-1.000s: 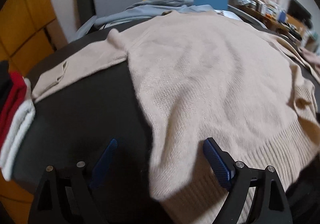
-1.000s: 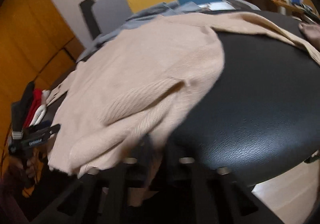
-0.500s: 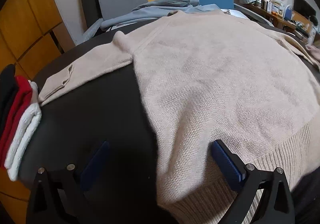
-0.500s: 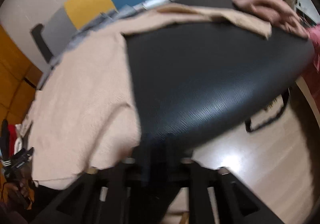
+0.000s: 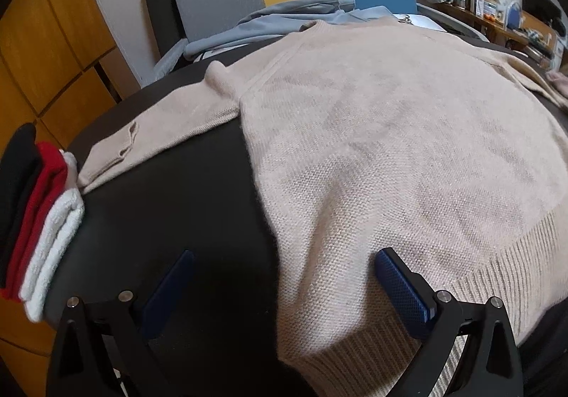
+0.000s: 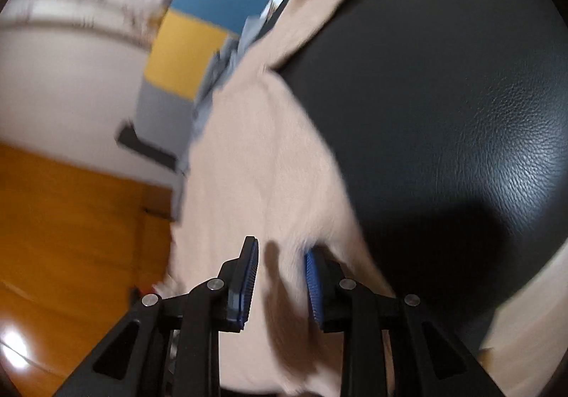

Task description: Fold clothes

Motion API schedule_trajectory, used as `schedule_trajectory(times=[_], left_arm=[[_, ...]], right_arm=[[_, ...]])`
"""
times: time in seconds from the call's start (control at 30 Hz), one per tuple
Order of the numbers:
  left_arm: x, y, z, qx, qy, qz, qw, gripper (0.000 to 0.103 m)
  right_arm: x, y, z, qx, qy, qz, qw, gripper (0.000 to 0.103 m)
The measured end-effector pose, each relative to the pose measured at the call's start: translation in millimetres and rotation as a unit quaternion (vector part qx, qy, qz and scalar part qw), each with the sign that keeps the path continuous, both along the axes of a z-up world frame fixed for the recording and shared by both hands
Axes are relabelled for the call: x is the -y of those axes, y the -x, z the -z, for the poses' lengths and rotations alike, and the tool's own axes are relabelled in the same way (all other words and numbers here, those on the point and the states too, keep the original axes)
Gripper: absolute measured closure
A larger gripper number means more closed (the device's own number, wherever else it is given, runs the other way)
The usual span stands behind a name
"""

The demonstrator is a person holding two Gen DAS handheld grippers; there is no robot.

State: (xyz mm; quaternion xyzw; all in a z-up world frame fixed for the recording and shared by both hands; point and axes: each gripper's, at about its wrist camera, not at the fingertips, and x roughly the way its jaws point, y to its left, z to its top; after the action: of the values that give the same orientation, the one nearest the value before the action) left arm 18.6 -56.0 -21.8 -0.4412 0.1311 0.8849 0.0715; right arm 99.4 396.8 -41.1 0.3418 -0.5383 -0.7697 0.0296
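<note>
Left wrist view: I get soft, even indoor light, sharp focus, heavy fisheye bending w/ dark corners. Right wrist view: strong motion blur, esp. the orange wooden floor [image 6: 71, 226]; specular sheen on the black leather-textured tabletop [image 6: 497, 134]; glare spot lower left; finger shadows on the beige knit sweater [image 6: 255, 184].

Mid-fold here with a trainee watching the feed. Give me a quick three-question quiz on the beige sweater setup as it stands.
1. True or false: the left gripper is clamped on the beige sweater.
2. Which colours show in the folded stack at the left edge of the black table? A) black, red, white B) blue, yellow, grey C) green, pink
3. Fill in: in the right wrist view, the fabric between the pads of the right gripper is the ____.

Key
1. False: its jaws stand wide apart over the hem corner.
2. A
3. Beige sweater; the pads look apart from it.
</note>
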Motion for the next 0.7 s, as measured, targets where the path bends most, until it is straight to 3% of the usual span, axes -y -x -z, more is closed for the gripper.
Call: schedule_trajectory(times=[0.1,0.2,0.33,0.43,0.5,0.57,0.7], left_arm=[[4.7,2.6,0.2,0.011,-0.015,-0.007,0.9998,0.000],[7.3,1.2,1.1,0.013,-0.021,-0.009,0.9996,0.000],[6.4,0.9,2.4,0.013,-0.028,-0.009,0.9995,0.000],[5.6,1.6,2.2,0.016,-0.033,-0.010,0.9993,0.000],[5.8,1.7,1.8,0.016,-0.033,-0.009,0.9993,0.000],[6.4,2.1,1.4,0.017,-0.036,-0.011,0.9992,0.000],[7.9,1.8,1.6,0.017,-0.040,-0.017,0.9989,0.000]], right_arm=[[-11.1,-20.7,6.8,-0.071,0.084,0.046,0.993,0.089],[-22.4,-42.5,5.2,-0.092,0.093,0.085,0.988,0.096],[-32.5,-67.1,8.2,-0.029,0.037,0.106,0.993,0.096],[-27.6,-78.8,2.3,-0.009,-0.004,0.094,0.995,0.095],[-19.9,-81.4,-11.4,0.000,-0.046,0.081,0.996,0.081],[-9.9,-79.0,-29.4,-0.005,-0.100,0.054,0.994,0.077],[11.5,-47.6,-31.4,0.014,-0.132,-0.024,0.991,0.076]])
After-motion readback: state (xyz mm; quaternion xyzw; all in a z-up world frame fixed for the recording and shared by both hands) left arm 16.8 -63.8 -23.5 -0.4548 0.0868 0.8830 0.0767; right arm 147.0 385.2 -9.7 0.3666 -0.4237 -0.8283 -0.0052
